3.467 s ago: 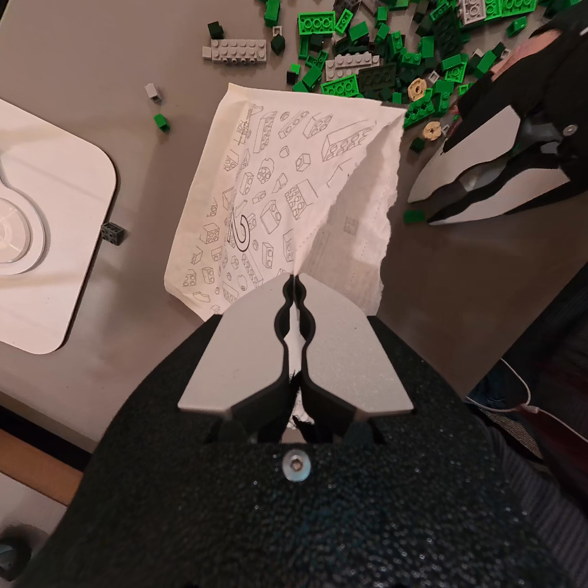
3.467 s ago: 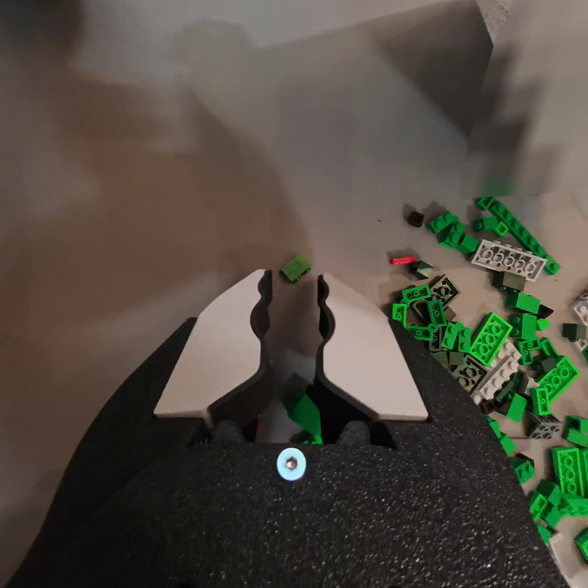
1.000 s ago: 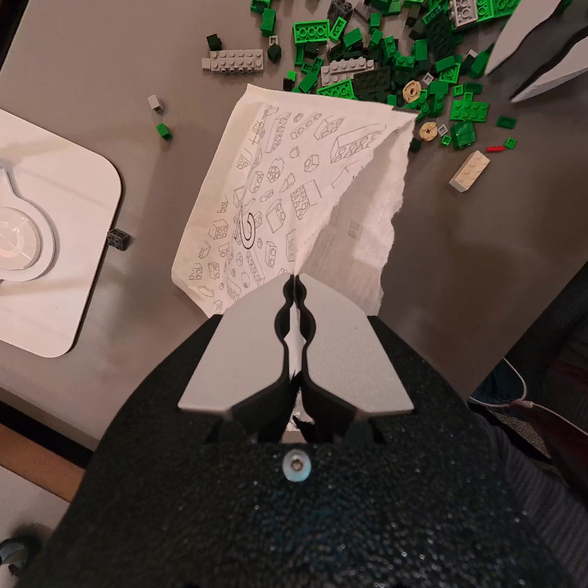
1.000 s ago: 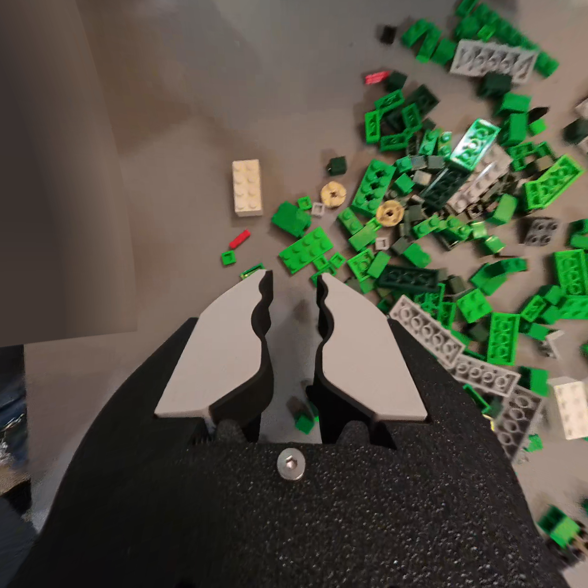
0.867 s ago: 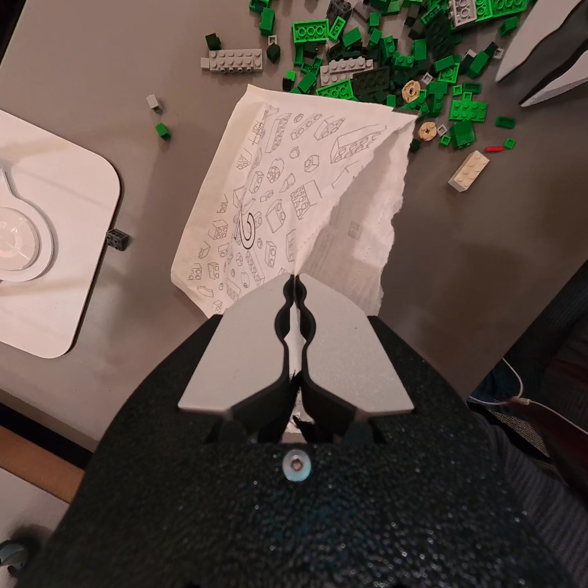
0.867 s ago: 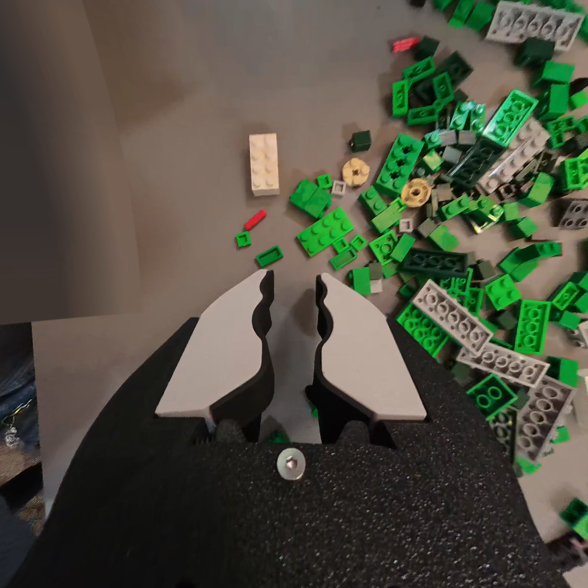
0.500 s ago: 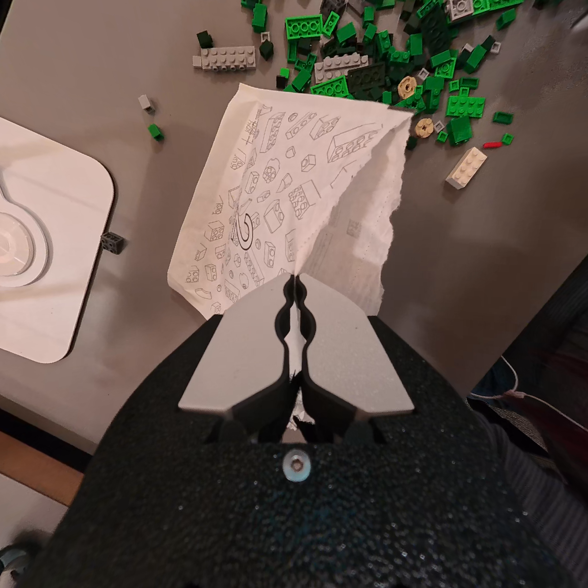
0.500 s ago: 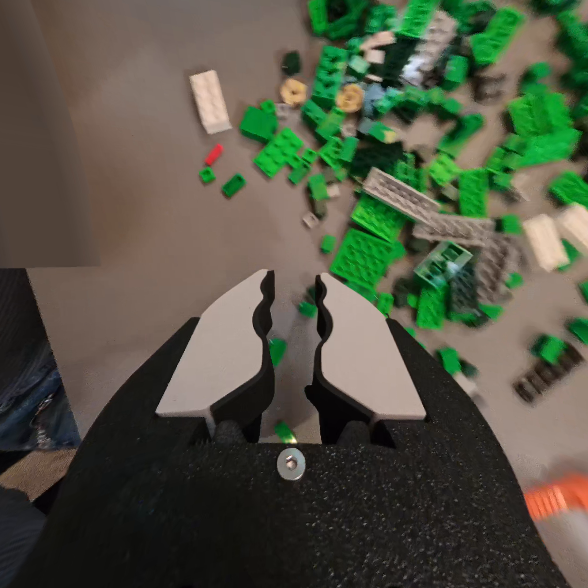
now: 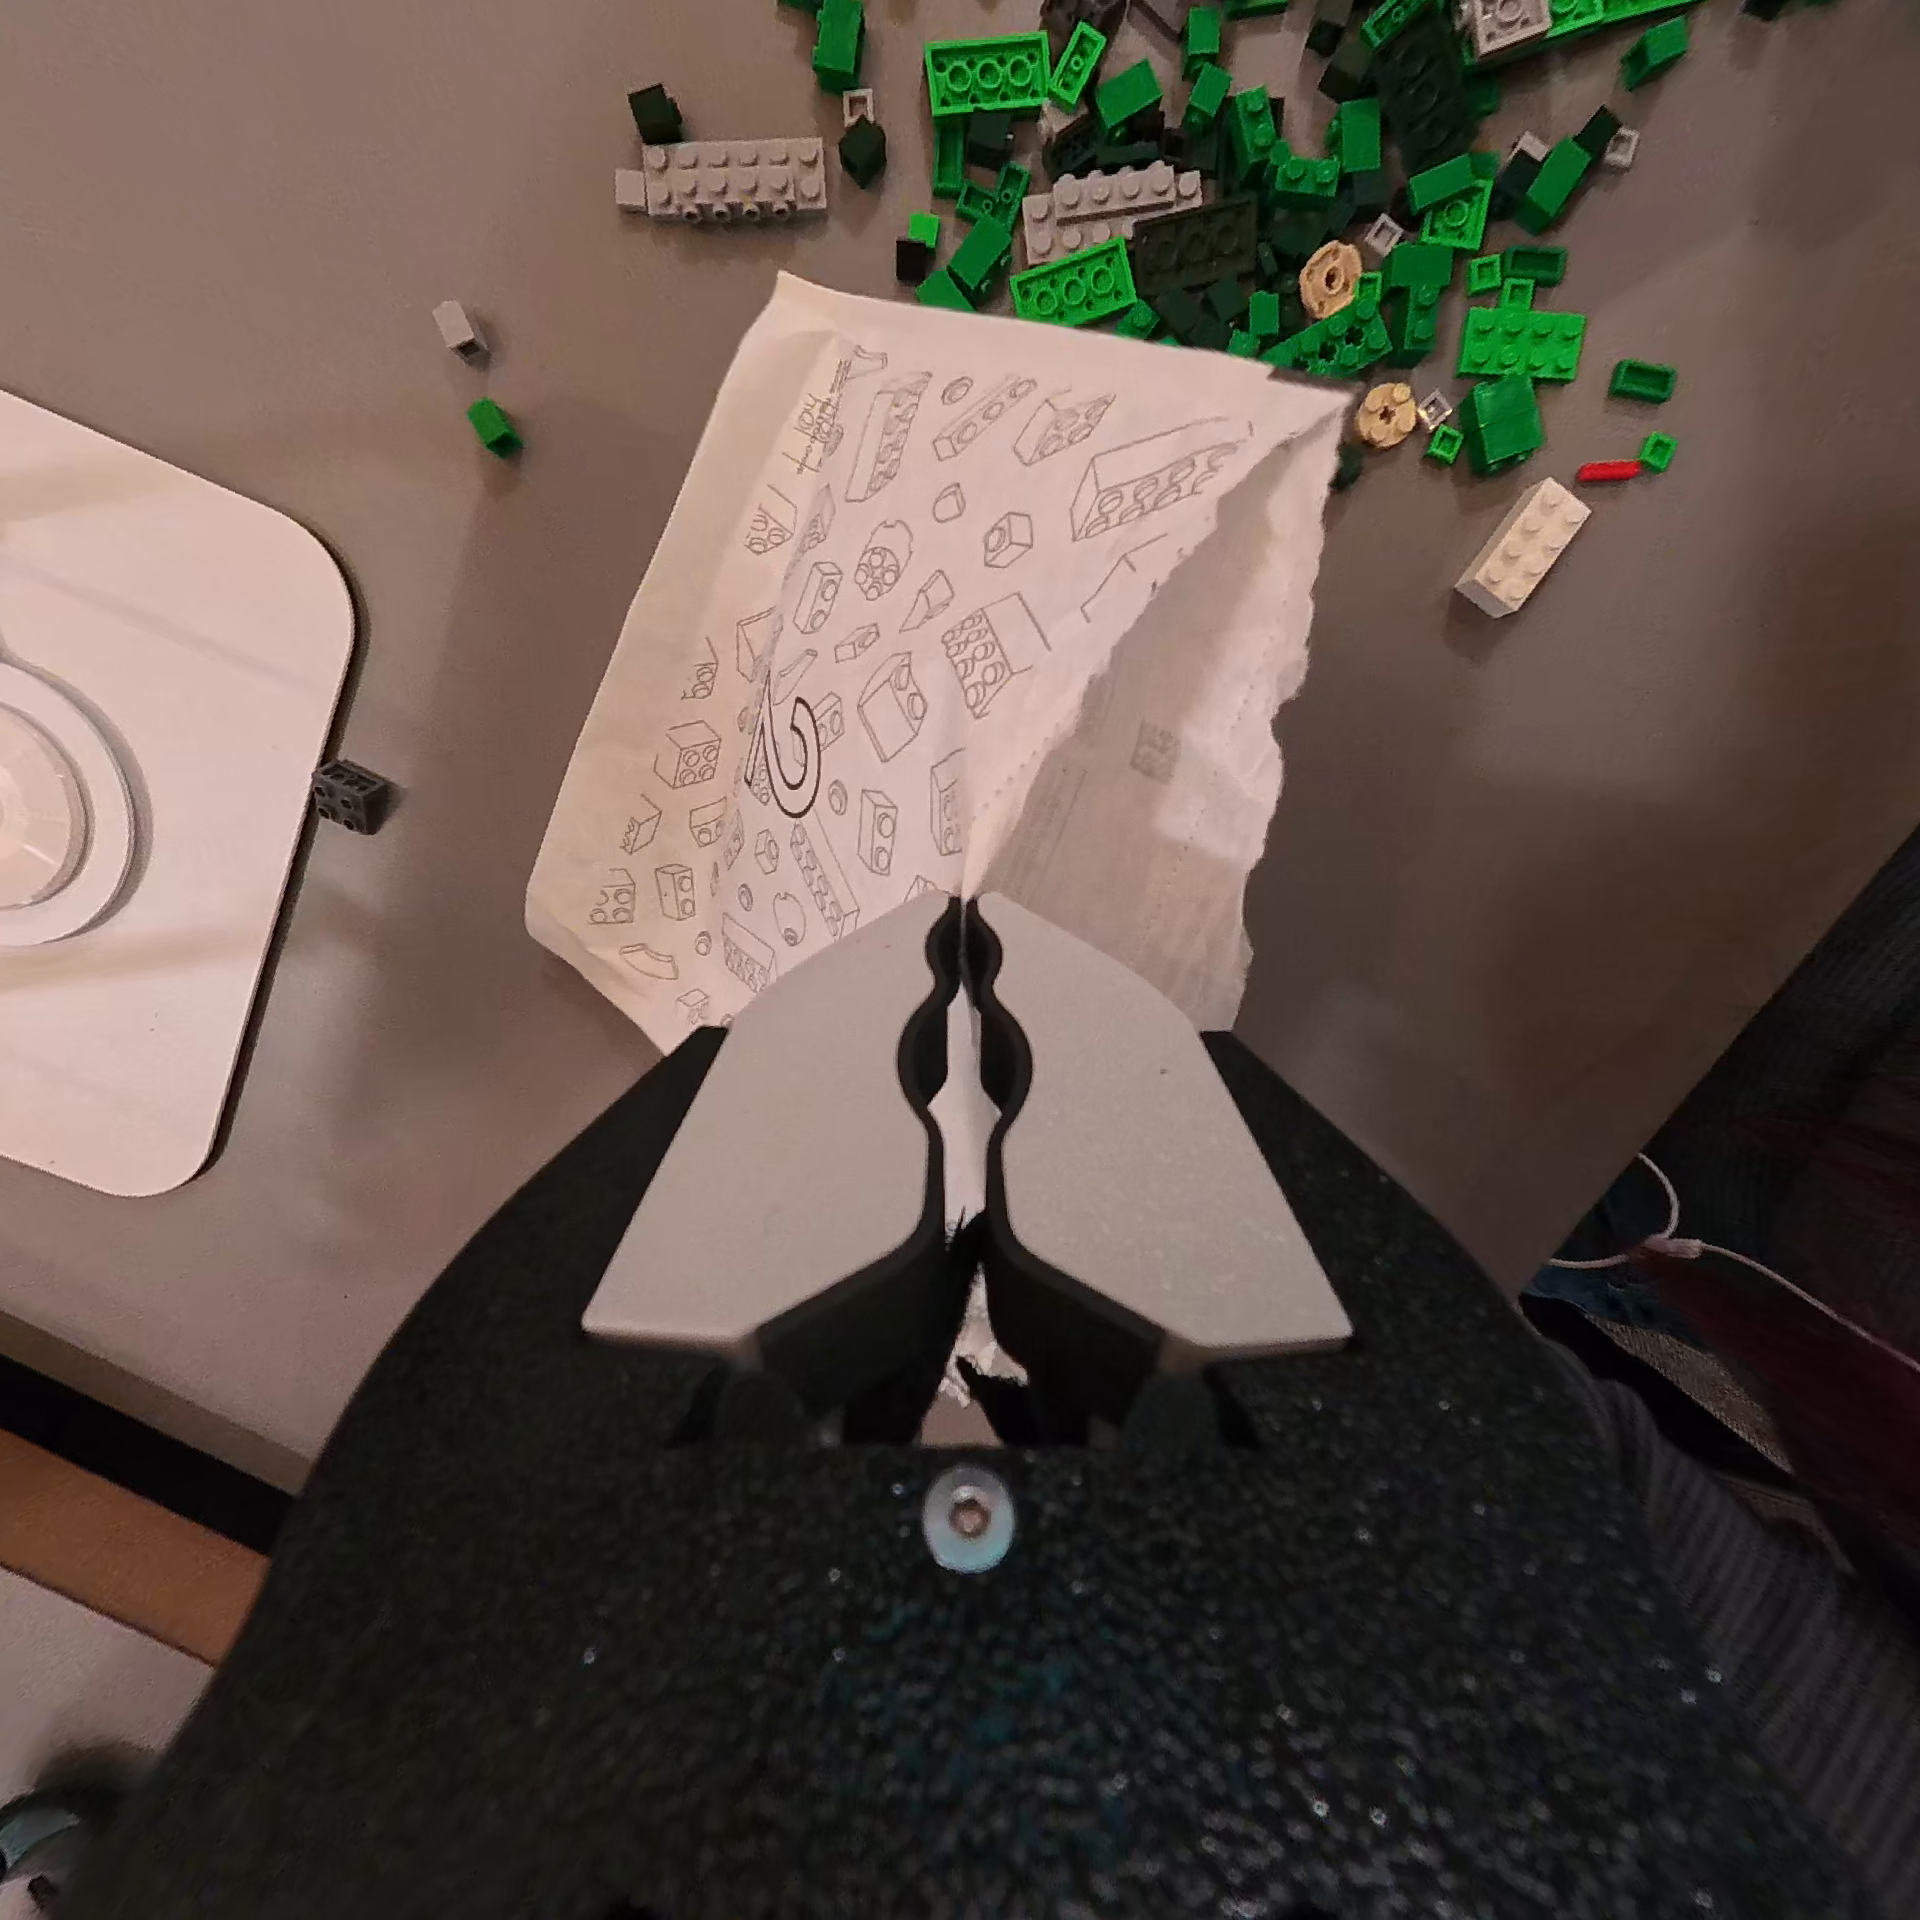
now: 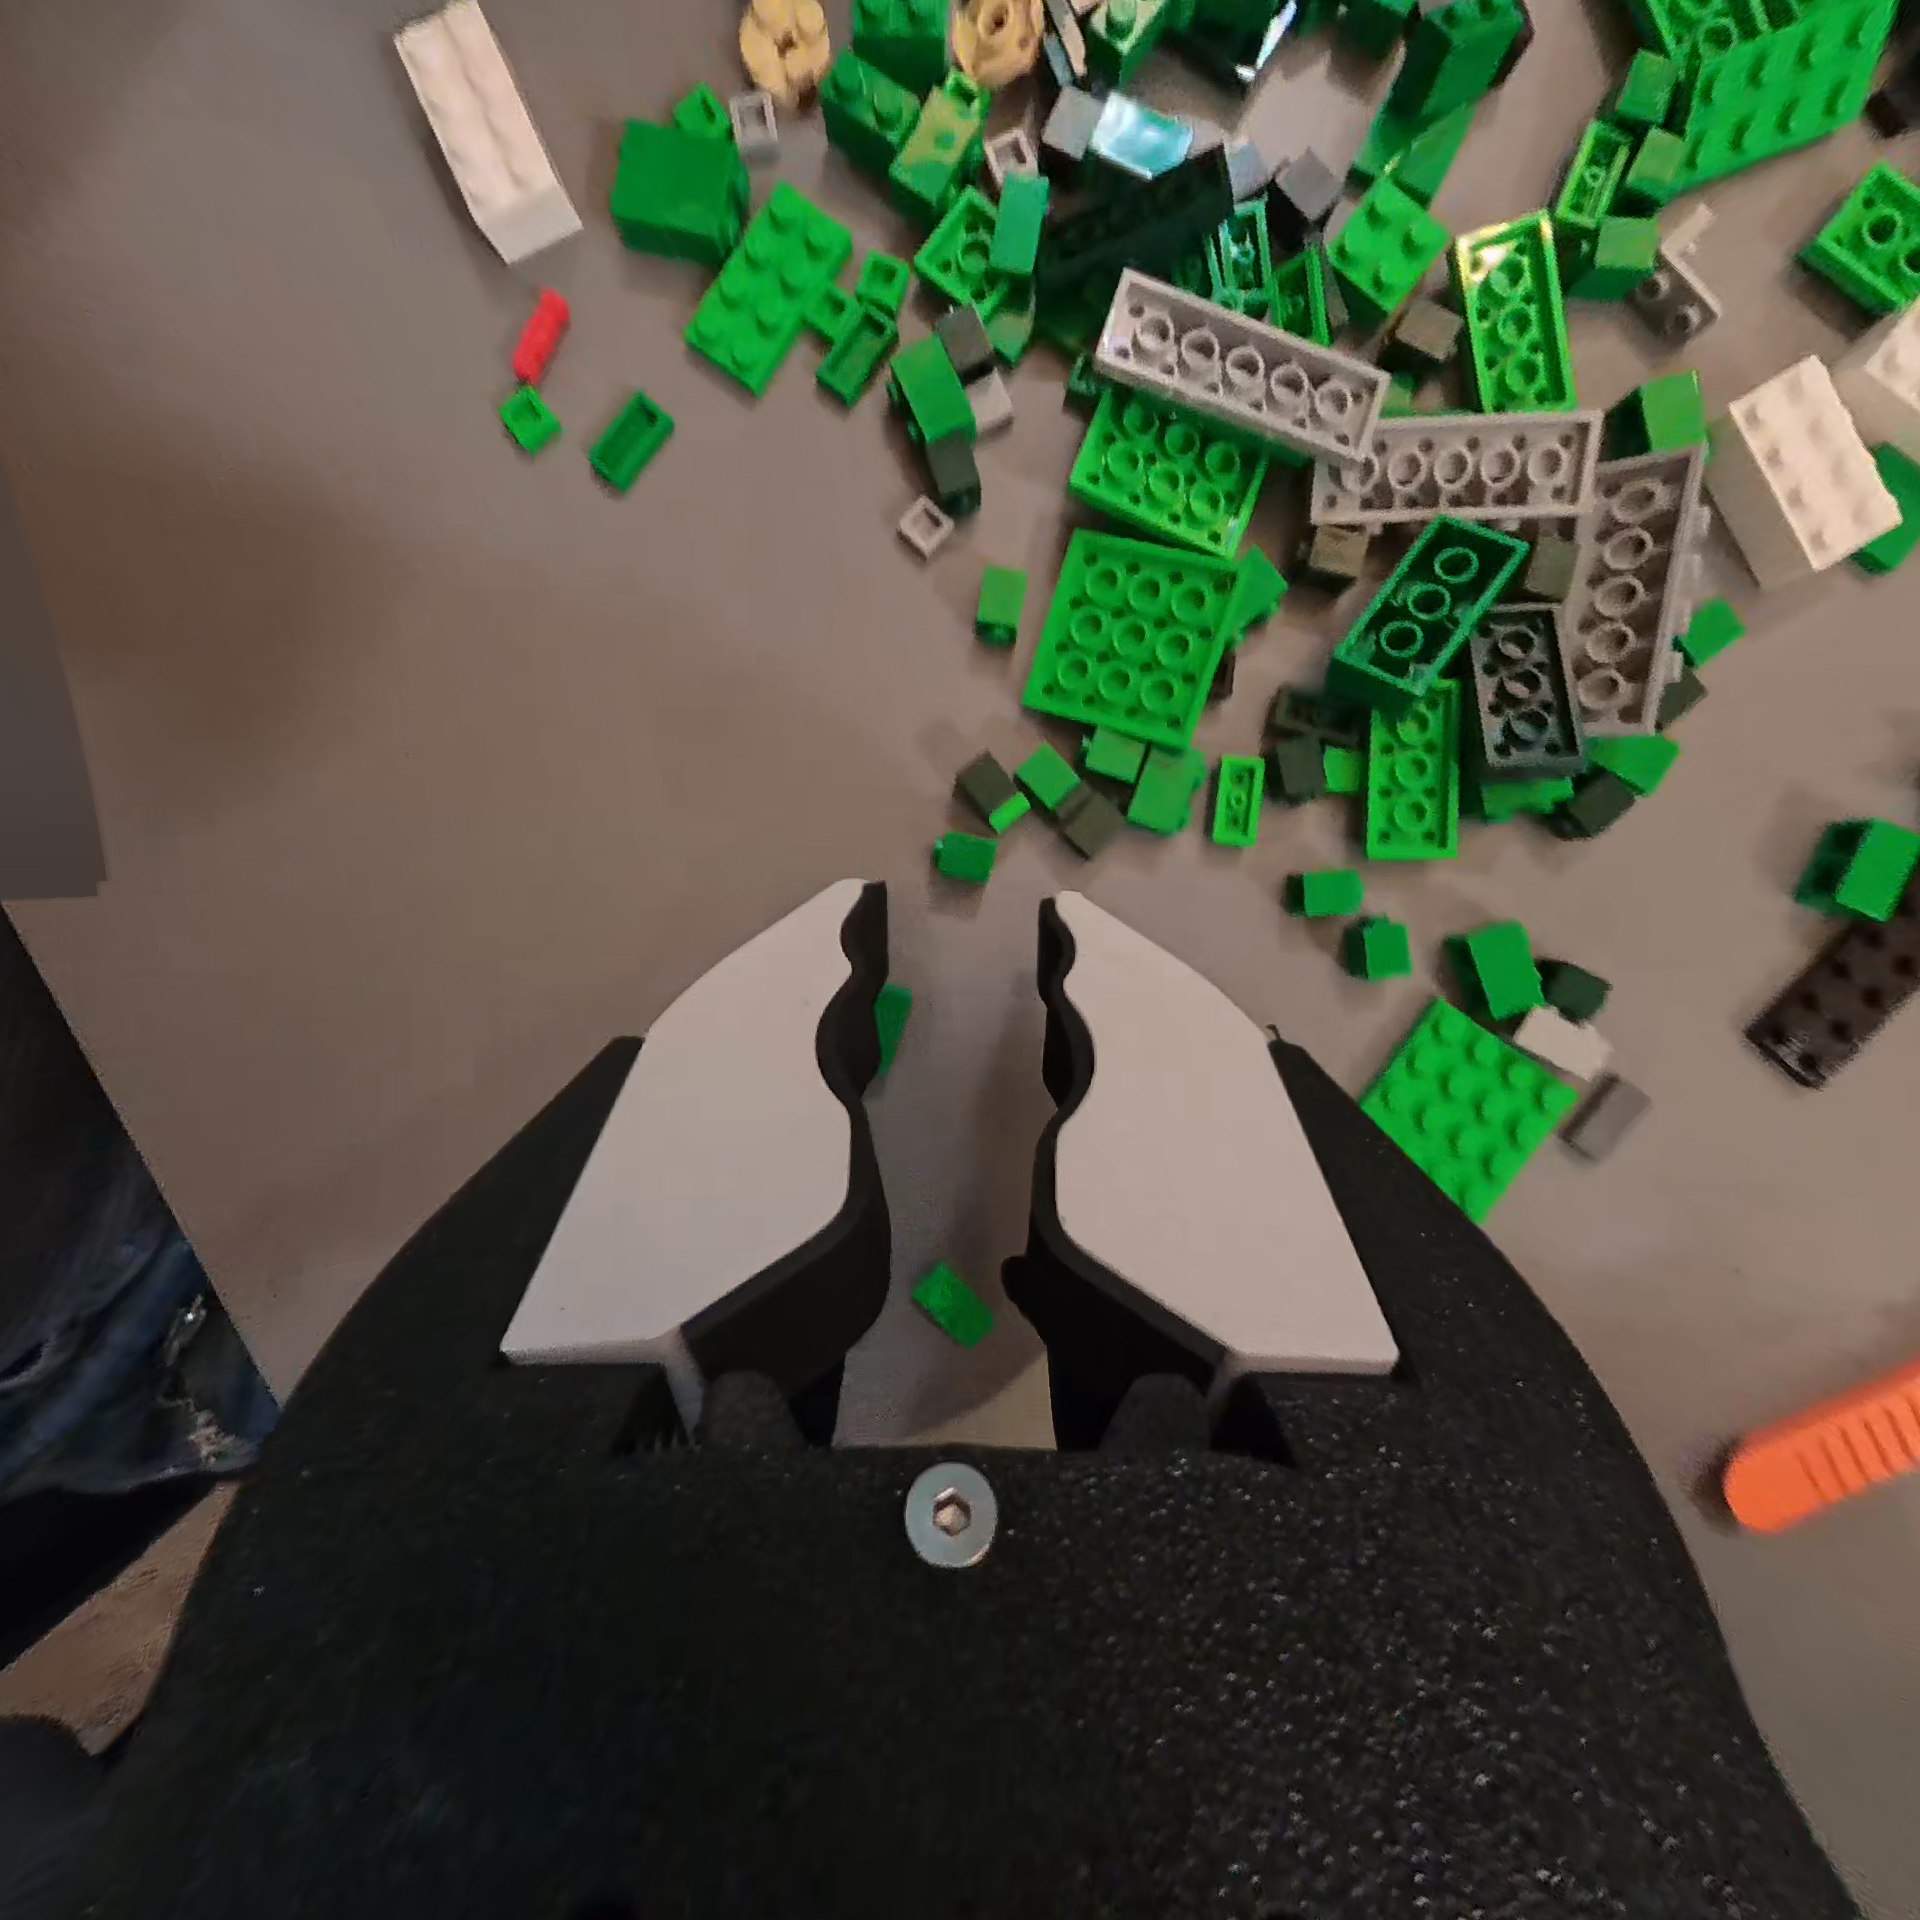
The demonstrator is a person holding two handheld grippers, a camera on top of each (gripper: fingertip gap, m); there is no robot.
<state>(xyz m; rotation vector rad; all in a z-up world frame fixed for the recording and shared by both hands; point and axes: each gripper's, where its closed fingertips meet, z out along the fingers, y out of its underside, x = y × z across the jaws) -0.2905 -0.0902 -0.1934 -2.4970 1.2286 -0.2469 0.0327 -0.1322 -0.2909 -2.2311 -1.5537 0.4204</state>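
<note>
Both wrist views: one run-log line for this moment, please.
left gripper: shut on paper bag | right gripper: open, empty, over table beside brick pile | orange tool: lower right

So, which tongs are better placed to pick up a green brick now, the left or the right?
Probably the right tongs: they are open and empty, right above the loose green bricks. The left tongs are shut on the torn paper bag, so they are not free.

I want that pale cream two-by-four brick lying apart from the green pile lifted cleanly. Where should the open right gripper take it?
Probably across the cream two-by-four brick's two long sides, coming from above with the right gripper: it lies flat, studs up, with bare grey table along most of both sides.
</note>
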